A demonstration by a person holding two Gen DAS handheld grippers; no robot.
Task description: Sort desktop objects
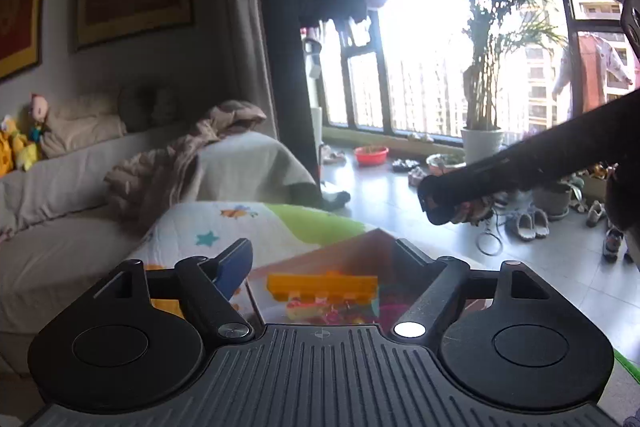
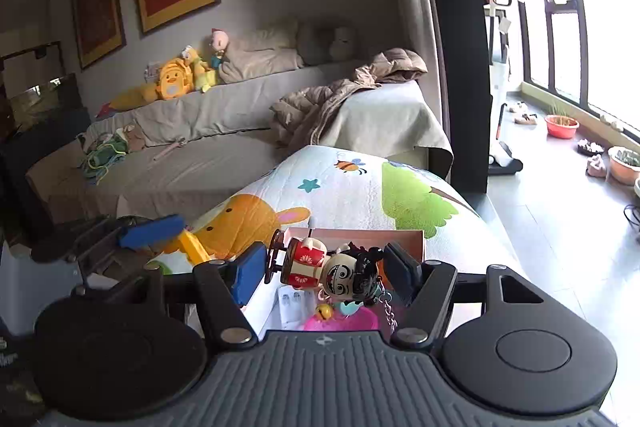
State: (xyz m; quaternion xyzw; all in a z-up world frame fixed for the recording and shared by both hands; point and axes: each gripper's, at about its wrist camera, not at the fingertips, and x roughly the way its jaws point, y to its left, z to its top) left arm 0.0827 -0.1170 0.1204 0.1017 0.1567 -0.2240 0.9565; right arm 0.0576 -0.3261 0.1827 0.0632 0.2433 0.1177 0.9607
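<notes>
Gripping a small painted figurine (image 2: pixel 308 259) lengthwise in the right gripper (image 2: pixel 326 265), base disc against the blue pad on one side, black hair against the pad on the other, body lying level across the gap and clear of the surface (image 2: pixel 352 183). Carrying it just above an open brown box (image 2: pixel 404 237) directly below and ahead of the fingers. Judging it light, rigid and glossy, so apt to slip or pivot when pinched end to end; better taken across the stout red-and-white torso than by the thin disc or the sculpted hair, which look the breakable parts. Minding also the loose chain (image 2: pixel 388 307) and little bell (image 2: pixel 323 311) dangling beneath, free to swing and snag on the box rim. Keeping the left gripper (image 1: pixel 324 255) spread apart, holding nothing, with a yellow block (image 1: pixel 320 285) low between its fingers and seemingly short of both pads.
</notes>
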